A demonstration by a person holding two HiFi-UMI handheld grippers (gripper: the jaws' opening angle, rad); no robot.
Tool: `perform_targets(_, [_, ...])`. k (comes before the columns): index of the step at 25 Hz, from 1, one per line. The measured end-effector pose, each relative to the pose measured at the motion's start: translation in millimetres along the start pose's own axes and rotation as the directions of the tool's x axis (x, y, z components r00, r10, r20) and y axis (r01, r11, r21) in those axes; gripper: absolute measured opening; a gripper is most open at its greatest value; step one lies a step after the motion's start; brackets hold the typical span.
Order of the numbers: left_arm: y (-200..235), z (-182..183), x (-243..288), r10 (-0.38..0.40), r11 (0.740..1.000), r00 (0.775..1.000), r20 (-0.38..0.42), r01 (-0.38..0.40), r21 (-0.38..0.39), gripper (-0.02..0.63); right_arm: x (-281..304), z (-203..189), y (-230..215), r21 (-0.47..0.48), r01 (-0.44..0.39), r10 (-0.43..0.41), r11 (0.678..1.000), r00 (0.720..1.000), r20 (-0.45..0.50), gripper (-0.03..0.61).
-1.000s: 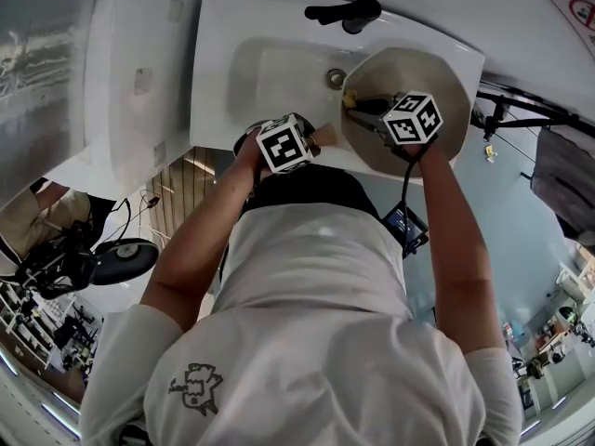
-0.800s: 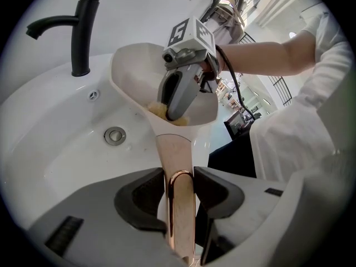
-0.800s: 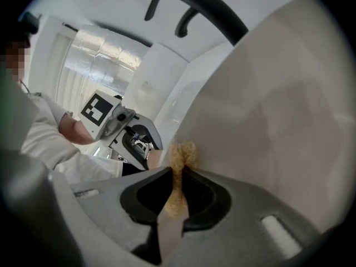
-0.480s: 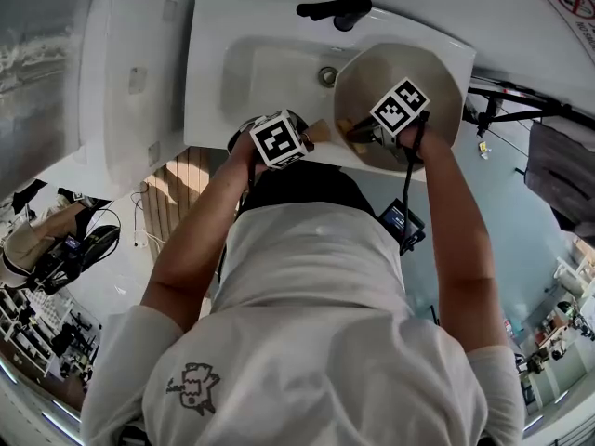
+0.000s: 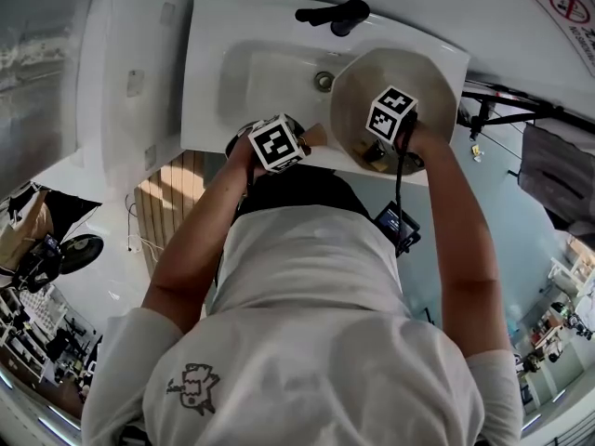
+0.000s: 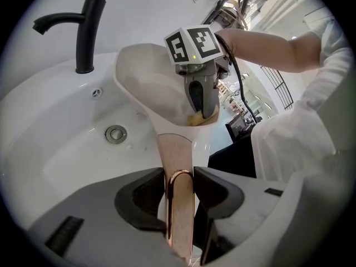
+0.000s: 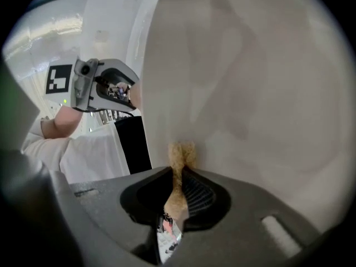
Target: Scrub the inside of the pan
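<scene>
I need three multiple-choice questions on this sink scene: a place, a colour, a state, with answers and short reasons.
1. Where is the tan scrubbing pad in the right gripper?
A) inside the beige pan
B) on a shelf
C) on the floor
2. What colour is the curved tap above the white sink?
A) red
B) black
C) gold
3. How is the left gripper?
A) open, empty
B) shut on a cup
C) shut on the pan's copper-coloured handle
Answers: A, the pad lies against the pan's inner wall; B, it looks black in both views; C, both jaws clamp the handle.
</scene>
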State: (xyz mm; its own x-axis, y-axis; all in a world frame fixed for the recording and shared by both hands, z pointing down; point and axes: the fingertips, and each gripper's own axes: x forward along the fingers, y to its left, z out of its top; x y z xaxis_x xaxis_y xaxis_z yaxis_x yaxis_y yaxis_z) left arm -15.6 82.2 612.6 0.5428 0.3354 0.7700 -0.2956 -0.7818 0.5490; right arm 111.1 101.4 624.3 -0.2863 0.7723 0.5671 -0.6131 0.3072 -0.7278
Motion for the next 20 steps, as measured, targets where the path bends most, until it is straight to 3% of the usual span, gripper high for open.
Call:
perform_targets(5, [-0.1,0.0,-0.1,0.003,1.000,1.000,0.004,-0.003,0.006,0.163,-3.9,-31.8,-20.4,-0.027,0.119,-0.122,0.992,0.969,-0.213,0.054])
perform_targets(12, [0.7,-0.4,-1.1,0.006,1.000,1.000,0.003,-0.006,0.006,0.163,-24.2,-64.7,-39.8,-0.067,0.244,-0.250,0.967,0.882,-0.398,0.052])
perform_targets(15, [-0.5,0.7,-0.6,0.000,1.000,1.000,0.004,0.000,0.001,0.163,-38.5,-76.6,-52.3,-0.124,0.331,-0.348,0.935,0.803,-0.483,0.052])
perform_targets(20, [0.3,1.4,-0.4,0.008,1.000,1.000,0.003,-0.008,0.014,0.163,-74.3,-93.0,-82.2,-0.239,0.477,-0.519,0.846,0.632,-0.575,0.052])
